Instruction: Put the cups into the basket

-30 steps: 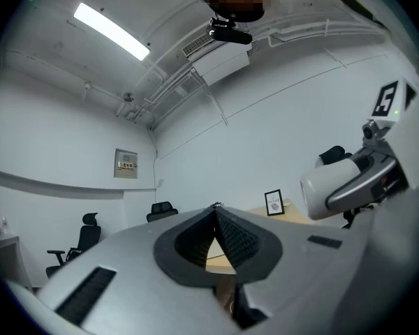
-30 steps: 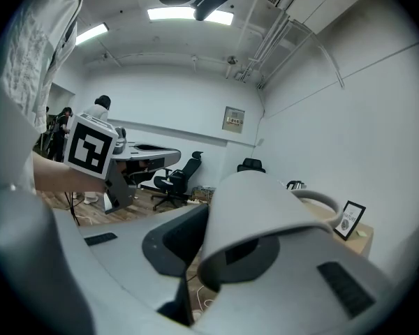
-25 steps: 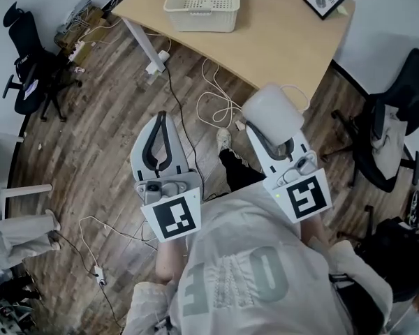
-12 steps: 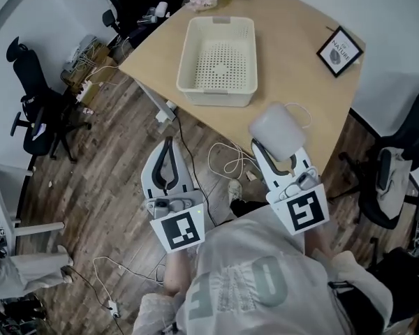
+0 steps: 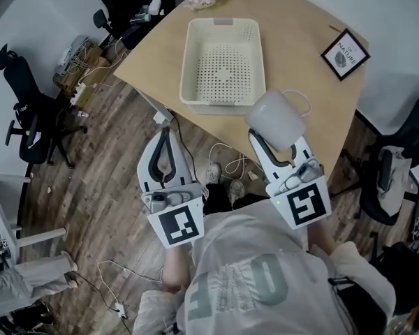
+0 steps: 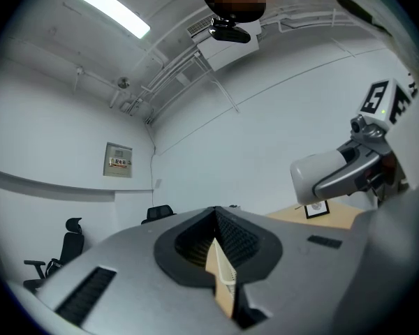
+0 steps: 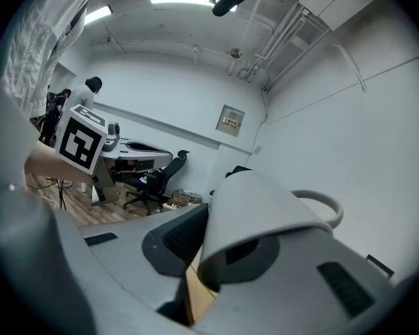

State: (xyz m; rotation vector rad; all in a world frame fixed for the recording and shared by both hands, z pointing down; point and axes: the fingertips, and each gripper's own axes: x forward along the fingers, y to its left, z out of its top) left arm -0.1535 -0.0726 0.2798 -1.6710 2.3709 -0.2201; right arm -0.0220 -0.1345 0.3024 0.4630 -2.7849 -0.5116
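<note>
Head view: a white mug [image 5: 276, 119], handle pointing to frame right, is sitting at centre right in the right gripper [image 5: 278, 145], overlapping the near edge of the wooden table [image 5: 300, 19] just right of the near right corner of the cream perforated basket [image 5: 220, 105], which is resting on that table at upper centre. Right gripper view: both jaws are clamping the wall of the mug [image 7: 265, 215]. Left gripper view: the left gripper [image 6: 216, 257] is pressing its jaws together on nothing, and in the head view it is hanging over the wood floor [image 5: 91, 180] at centre left.
</note>
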